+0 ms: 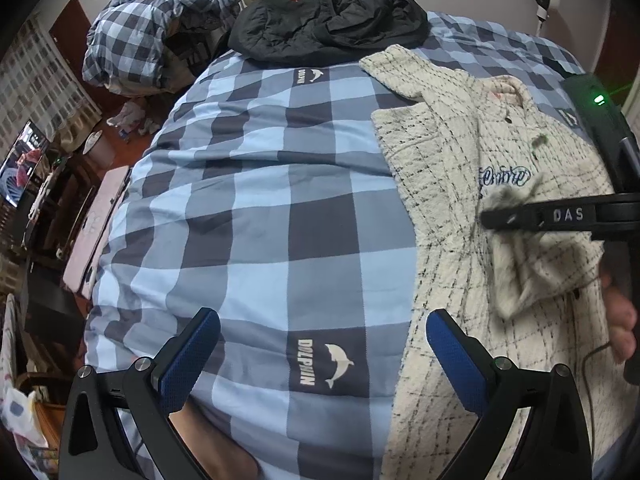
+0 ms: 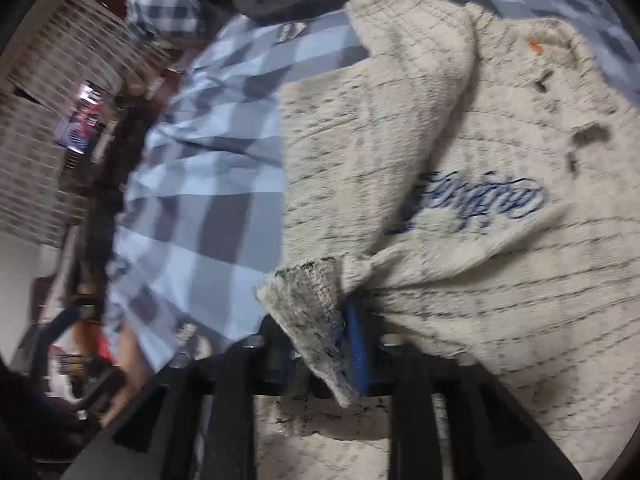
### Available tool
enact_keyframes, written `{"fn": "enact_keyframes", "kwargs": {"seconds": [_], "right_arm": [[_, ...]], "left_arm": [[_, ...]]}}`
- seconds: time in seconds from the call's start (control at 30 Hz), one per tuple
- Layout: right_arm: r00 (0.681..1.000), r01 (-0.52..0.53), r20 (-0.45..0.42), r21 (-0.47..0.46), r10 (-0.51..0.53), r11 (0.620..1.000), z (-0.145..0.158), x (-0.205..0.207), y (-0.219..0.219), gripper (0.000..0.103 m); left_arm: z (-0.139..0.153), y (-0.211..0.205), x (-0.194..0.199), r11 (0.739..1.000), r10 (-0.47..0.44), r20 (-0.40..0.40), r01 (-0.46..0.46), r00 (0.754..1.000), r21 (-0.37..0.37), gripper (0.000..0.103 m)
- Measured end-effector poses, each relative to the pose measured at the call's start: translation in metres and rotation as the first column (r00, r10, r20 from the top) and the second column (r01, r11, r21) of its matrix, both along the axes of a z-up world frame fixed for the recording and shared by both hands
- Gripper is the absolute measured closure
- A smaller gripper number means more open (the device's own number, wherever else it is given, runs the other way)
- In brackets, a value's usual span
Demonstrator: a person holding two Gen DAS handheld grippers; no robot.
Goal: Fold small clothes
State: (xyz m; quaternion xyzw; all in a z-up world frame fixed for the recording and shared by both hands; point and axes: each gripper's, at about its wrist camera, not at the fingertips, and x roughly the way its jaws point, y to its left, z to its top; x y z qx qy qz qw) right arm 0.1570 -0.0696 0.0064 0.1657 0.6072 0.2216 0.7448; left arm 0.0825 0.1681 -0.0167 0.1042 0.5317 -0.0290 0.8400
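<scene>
Blue checked bedding (image 1: 256, 200) carries the cream fleece garment (image 1: 448, 168) at right of frame. Right hand-held gripper (image 2: 340, 344) clamps its sleeve cuff (image 2: 316, 320) to fold it inward; left hand-held gripper (image 1: 322, 344) hangs released, awaiting its turn.

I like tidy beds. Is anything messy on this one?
Yes. A black jacket lies crumpled at the far end of the checked bedspread, and the cream sweater is rumpled, one bunched edge pinched in the right gripper.
</scene>
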Motion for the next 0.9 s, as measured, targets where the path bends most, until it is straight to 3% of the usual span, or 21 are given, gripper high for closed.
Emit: {"fn": "enact_keyframes", "kwargs": {"seconds": [0.03,0.07,0.1,0.17,0.27,0.33,0.43,0.5,0.73,0.9], "right_arm": [[0.998,-0.013,-0.062,0.042,0.015,0.999,-0.011,0.001,-0.003,0.035],[0.99,-0.014,-0.135,0.073,0.024,0.997,-0.025,0.002,-0.006,0.023],[0.979,0.005,-0.202,0.088,0.013,0.996,-0.041,0.002,-0.011,0.023],[0.98,0.035,-0.199,0.082,-0.018,0.996,-0.045,0.0,-0.023,0.023],[0.997,0.07,-0.045,0.102,-0.065,0.992,-0.011,0.004,-0.051,0.023],[0.99,0.129,0.052,0.076,-0.133,0.989,0.011,0.013,-0.068,0.022],[0.974,0.208,0.103,-0.036,-0.203,0.977,0.018,0.037,-0.074,0.019],[0.965,0.238,0.129,-0.053,-0.229,0.97,0.02,0.056,-0.075,0.019],[0.961,0.267,0.112,-0.112,-0.255,0.957,0.002,0.1,-0.03,0.019],[0.98,0.186,0.119,-0.277,-0.158,0.943,-0.009,0.109,0.013,0.02]], "left_arm": [[-0.001,-0.001,0.0,1.0,-0.003,-0.003,0.003,1.0,0.004,0.0],[-0.001,-0.002,-0.001,1.0,-0.007,-0.006,0.007,1.0,0.006,0.0],[-0.002,-0.003,-0.001,1.0,-0.012,-0.011,0.013,1.0,0.007,0.0],[-0.002,-0.004,-0.003,1.0,-0.021,-0.012,0.021,1.0,0.008,0.0],[0.0,-0.001,-0.004,1.0,-0.021,-0.015,0.021,1.0,0.002,0.0],[0.001,0.003,-0.004,1.0,-0.006,-0.023,0.005,1.0,-0.014,0.0],[0.004,0.007,-0.003,0.998,0.025,-0.042,-0.027,0.999,-0.053,0.0],[0.006,0.009,-0.004,0.997,0.033,-0.049,-0.037,0.998,-0.067,0.0],[0.01,0.016,-0.007,0.996,0.036,-0.053,-0.04,0.998,-0.08,0.0],[0.009,0.033,-0.006,0.991,0.067,-0.067,-0.074,0.996,-0.115,0.0]]}}
